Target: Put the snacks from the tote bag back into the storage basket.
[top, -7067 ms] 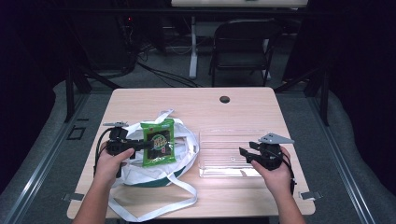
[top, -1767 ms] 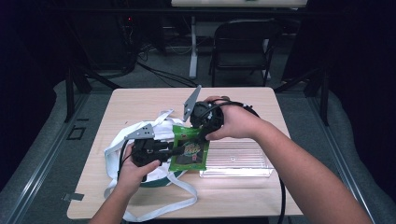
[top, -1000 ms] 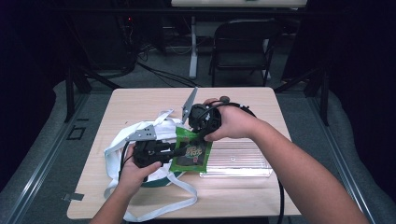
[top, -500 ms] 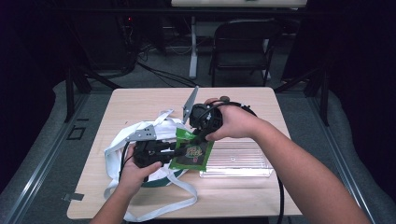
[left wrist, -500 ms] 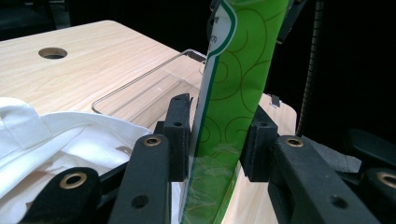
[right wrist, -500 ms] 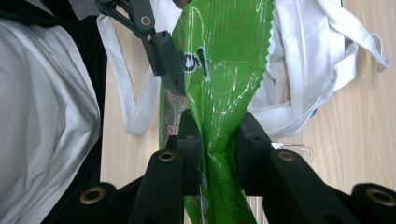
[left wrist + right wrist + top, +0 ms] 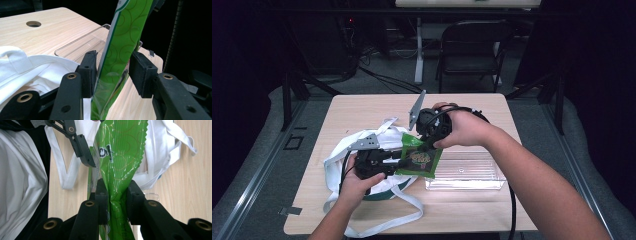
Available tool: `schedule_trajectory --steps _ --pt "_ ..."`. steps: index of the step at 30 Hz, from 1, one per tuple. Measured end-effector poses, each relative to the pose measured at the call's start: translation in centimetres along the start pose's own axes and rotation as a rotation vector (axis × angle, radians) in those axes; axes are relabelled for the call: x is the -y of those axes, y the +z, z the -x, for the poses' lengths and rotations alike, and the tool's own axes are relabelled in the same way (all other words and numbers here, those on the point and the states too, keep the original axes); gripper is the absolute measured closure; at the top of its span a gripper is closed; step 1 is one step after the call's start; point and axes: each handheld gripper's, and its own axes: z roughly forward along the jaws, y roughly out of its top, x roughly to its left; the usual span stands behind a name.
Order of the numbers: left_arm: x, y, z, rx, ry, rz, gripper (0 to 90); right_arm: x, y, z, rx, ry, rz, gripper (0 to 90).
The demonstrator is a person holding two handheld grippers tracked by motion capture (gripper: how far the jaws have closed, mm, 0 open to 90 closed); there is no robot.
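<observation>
A person is holding a glossy green plastic snack packet (image 7: 419, 160) between two tools above the pale wooden surface (image 7: 362, 107), the packet hanging over the edge of a white cloth tote bag (image 7: 362, 142) and just beside a clear plastic tray (image 7: 467, 172). The right tool (image 7: 424, 144) is pinching the packet from above, its black jaws pressed into the film so that the foil is creasing between them in the right gripper view (image 7: 117, 202). The left tool (image 7: 399, 162) is standing open around the packet's lower part: in the left gripper view the green film (image 7: 120, 50) is lying against one pad (image 7: 88, 72) while the other pad is sitting clear of it.

The packet looks light, thin and pliable, likely to fold or swing from a single grip, and its shiny skin may slide under flat pads. The safest hold appears to be the flat sealed margin near the serrated edge (image 7: 142, 147), where the film is doubled and no contents can be crushed; a squeeze on the filled middle risks breaking what is inside.
</observation>
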Motion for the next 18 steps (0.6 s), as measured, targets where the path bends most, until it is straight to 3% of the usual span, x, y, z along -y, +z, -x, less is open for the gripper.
schedule_trajectory --steps 12,18 --pt "0.1 0.0 -0.1 -0.018 0.000 0.002 54.1 0.6 -0.4 0.3 0.023 0.004 -0.016 75.1" --pt "0.2 -0.1 -0.4 -0.041 -0.002 0.006 46.7 1.1 -0.7 0.5 0.047 0.003 -0.039 75.0"
